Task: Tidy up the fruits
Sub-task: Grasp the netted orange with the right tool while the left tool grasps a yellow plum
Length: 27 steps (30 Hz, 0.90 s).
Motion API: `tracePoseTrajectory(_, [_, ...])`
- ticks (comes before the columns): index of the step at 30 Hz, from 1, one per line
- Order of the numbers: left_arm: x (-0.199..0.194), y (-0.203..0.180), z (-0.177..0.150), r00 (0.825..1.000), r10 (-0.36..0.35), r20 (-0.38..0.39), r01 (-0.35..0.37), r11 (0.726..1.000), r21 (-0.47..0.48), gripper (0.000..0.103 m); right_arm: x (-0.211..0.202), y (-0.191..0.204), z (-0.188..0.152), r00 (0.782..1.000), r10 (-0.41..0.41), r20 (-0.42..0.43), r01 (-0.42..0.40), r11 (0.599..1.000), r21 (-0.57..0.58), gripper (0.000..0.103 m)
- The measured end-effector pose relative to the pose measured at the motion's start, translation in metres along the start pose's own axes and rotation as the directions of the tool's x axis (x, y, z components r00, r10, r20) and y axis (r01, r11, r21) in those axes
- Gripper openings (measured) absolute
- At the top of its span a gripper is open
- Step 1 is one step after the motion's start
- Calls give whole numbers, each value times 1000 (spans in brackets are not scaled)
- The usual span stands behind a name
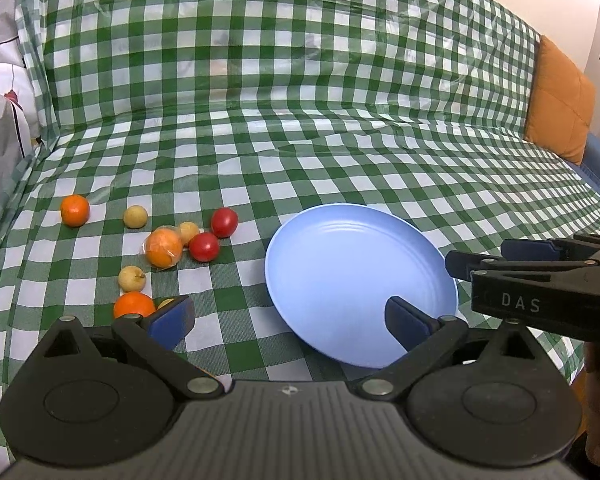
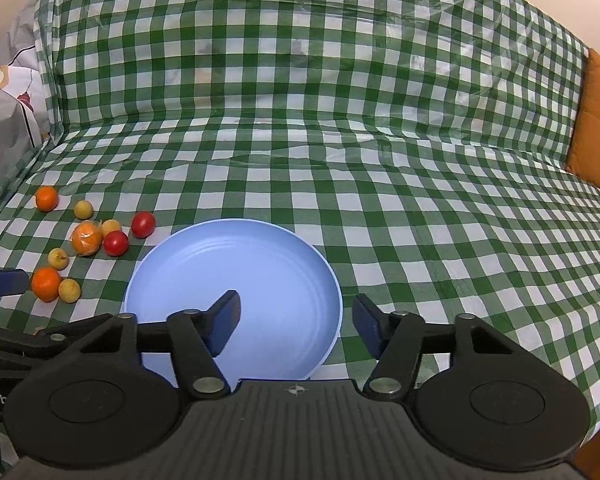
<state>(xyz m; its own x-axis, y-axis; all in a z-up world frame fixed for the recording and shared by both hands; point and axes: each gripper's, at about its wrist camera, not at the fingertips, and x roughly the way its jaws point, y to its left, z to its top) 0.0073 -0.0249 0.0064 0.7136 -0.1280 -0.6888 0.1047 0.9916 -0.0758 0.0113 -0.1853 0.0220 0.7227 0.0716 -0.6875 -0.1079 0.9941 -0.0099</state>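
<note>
Fruits [image 1: 164, 248] lie loose on checked cloth [image 1: 300, 140], left of plate: oranges, red tomatoes, small yellow ones, one orange in plastic wrap. Left gripper [image 1: 288, 320] wide apart, nothing between pads, nearest orange just beside its left pad. Plate [image 2: 260, 264] blue, bare. Right gripper [image 2: 296, 320] half-spread over plate rim, holding nothing.
</note>
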Motion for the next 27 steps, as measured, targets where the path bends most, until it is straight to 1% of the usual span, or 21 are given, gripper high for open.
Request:
tracePoseTrajectory(2, [-1,0,0,1000,1,2,-1,1000,7,90,-1,0,0,1000,10,9,-10,1000,6,53])
tracePoseTrajectory(3, [-2,0,-1,1000,4,3,-4,1000,14,79,-2,1,1,1000,22,20,-22,1000,15,52])
tracePoseTrajectory(4, [-2,1,-2,1000,8,2,-8,1000,25,65,-3,1,1,999,36,34,-37,999,24,51])
tracePoseTrajectory(5, [-2,1,-2,1000,14,-1,-14,999,36,59,-3,1,1,998,50,49,-51,998,31,49])
tracePoseTrajectory(7, [-5,4,-3,1000,27,-1,-27,998,58,26,-4,4,0,995,69,78,-72,997,38,47])
tracePoseTrajectory(8, [-8,8,-1,1000,25,1,-25,998,63,21,-4,6,0,994,74,83,-77,996,38,45])
tracePoseTrajectory(9, [-11,12,2,1000,16,6,-16,998,65,17,-3,7,1,993,81,84,-84,996,41,44])
tracePoseTrajectory(11, [-22,29,13,999,-9,40,6,998,63,13,-4,11,3,990,104,98,-109,993,52,41])
tracePoseTrajectory(13, [-36,52,27,996,-39,82,32,997,77,13,-9,15,6,982,134,131,-143,988,61,39])
tracePoseTrajectory(15, [-48,74,37,993,-39,111,26,993,114,13,-12,19,8,976,165,140,-174,983,61,38])
tracePoseTrajectory(16, [-52,87,40,994,-29,109,16,993,120,13,-15,23,9,971,189,144,-199,978,60,37])
tracePoseTrajectory(18, [-57,112,41,996,-20,88,11,995,96,13,-19,31,11,962,231,148,-240,969,48,36])
tracePoseTrajectory(20, [-58,135,32,997,-11,70,8,999,41,13,-19,43,11,953,274,131,-279,960,23,36])
tracePoseTrajectory(22, [-56,156,22,998,-11,55,14,998,-54,13,-17,55,12,938,326,116,-328,945,3,36])
tracePoseTrajectory(23, [-54,166,21,998,-9,59,14,997,-82,13,-17,61,14,931,349,110,-351,937,-8,37])
tracePoseTrajectory(24, [-53,175,18,998,-10,62,18,993,-120,13,-17,68,14,925,369,96,-369,929,-22,37])
tracePoseTrajectory(27, [-46,203,11,999,-19,50,31,968,-250,13,-9,91,14,913,405,38,-402,913,-69,37])
